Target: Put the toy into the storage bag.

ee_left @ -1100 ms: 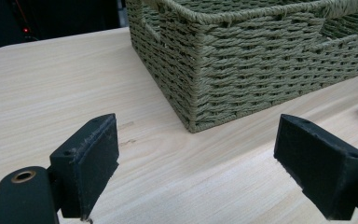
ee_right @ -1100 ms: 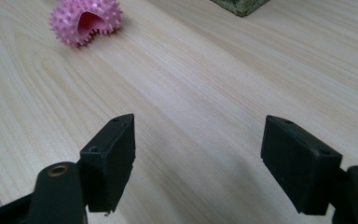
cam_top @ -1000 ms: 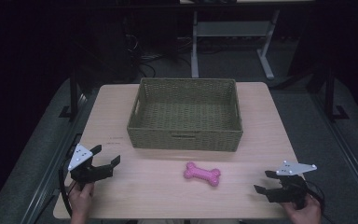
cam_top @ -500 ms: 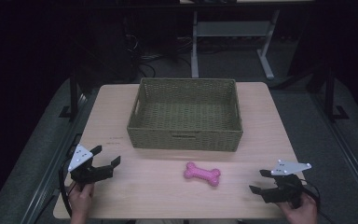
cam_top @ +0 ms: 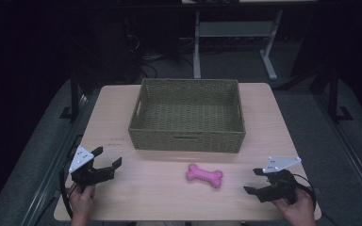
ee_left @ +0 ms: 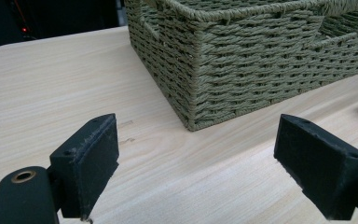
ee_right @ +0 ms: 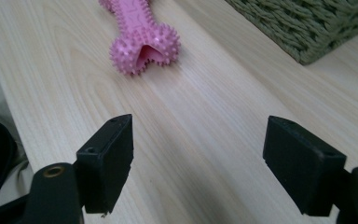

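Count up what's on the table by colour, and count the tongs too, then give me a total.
Green: 1, the woven basket
Pink: 1, the spiky bone toy
Black: 2, the left tongs and the right tongs, both open and holding nothing
Total: 4

No readable text, label, brand or number showing anywhere; small dark marks on table (cam_top: 118, 140) near basket (cam_top: 187, 139) staying too blurred to read.
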`<action>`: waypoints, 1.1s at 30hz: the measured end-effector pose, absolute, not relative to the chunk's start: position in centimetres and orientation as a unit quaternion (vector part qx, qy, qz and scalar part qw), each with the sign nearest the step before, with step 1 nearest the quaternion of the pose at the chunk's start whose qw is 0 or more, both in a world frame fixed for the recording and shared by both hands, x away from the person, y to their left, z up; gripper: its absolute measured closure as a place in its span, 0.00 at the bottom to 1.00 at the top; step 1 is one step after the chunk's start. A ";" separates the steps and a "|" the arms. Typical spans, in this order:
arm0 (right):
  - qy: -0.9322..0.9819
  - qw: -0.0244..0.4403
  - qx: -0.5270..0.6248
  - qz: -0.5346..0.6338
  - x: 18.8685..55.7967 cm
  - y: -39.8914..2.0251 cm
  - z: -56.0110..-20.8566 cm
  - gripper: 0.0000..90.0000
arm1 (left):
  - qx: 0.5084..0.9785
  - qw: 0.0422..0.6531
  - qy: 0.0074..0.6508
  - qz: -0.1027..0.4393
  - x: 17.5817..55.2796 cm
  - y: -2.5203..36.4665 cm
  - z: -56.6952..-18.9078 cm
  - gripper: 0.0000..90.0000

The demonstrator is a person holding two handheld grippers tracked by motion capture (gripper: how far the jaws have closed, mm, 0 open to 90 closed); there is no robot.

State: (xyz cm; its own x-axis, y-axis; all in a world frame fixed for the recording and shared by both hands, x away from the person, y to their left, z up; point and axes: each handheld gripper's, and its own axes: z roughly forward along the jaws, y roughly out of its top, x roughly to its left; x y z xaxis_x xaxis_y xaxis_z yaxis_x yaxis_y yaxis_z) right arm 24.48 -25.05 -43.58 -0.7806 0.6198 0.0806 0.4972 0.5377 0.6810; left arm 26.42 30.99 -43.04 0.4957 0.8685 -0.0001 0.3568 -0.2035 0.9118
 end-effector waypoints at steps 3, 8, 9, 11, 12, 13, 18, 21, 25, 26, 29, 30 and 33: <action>0.876 0.083 0.312 0.358 24.8 -24.6 -43.2 0.25 | 0.725 0.470 0.422 0.273 26.4 31.0 -43.1 0.15; 0.885 0.073 0.296 0.353 25.2 -23.7 -42.6 0.24 | 0.726 0.469 0.422 0.273 26.5 31.0 -43.0 0.15; 0.887 0.072 0.293 0.349 25.3 -23.5 -42.5 0.24 | 0.727 0.469 0.421 0.273 26.5 31.0 -43.0 0.15; 0.891 0.069 0.287 0.346 25.5 -23.1 -42.3 0.24 | 0.727 0.468 0.420 0.274 26.4 31.0 -43.0 0.15; 0.892 0.068 0.284 0.345 25.6 -22.9 -42.3 0.24 | 0.727 0.468 0.420 0.274 26.4 31.0 -43.0 0.15; 0.893 0.066 0.283 0.343 25.7 -22.7 -42.2 0.24 | 0.727 0.469 0.421 0.273 26.4 31.0 -43.0 0.15; 0.900 0.061 0.269 0.336 26.0 -21.9 -41.8 0.24 | 0.726 0.470 0.422 0.273 26.5 31.0 -43.0 0.15; 0.903 0.059 0.262 0.334 26.3 -21.4 -41.5 0.24 | 0.726 0.469 0.421 0.274 26.4 31.0 -43.0 0.15; 0.907 0.056 0.256 0.329 26.5 -20.9 -41.3 0.24 | 0.726 0.469 0.421 0.274 26.5 31.0 -43.0 0.15; 0.909 0.057 0.253 0.328 26.6 -20.7 -41.2 0.24 | 0.726 0.469 0.421 0.274 26.5 31.0 -43.0 0.15; 0.912 0.054 0.246 0.323 26.7 -20.3 -41.0 0.24 | 0.726 0.469 0.421 0.274 26.5 31.0 -43.0 0.15; 0.912 0.054 0.243 0.325 26.8 -20.1 -40.9 0.24 | 0.726 0.469 0.421 0.273 26.5 30.9 -43.0 0.15; 0.916 0.053 0.234 0.321 27.0 -19.5 -40.7 0.24 | 0.727 0.469 0.419 0.275 26.5 30.9 -43.0 0.15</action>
State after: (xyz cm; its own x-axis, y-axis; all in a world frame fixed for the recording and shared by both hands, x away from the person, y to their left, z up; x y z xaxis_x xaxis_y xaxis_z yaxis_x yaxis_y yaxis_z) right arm 27.01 -19.55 -40.69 -0.8851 0.4623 0.0536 0.3946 0.6845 0.6129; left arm 26.45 30.86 -43.01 0.4974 0.8675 0.0071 0.3505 -0.2085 0.9131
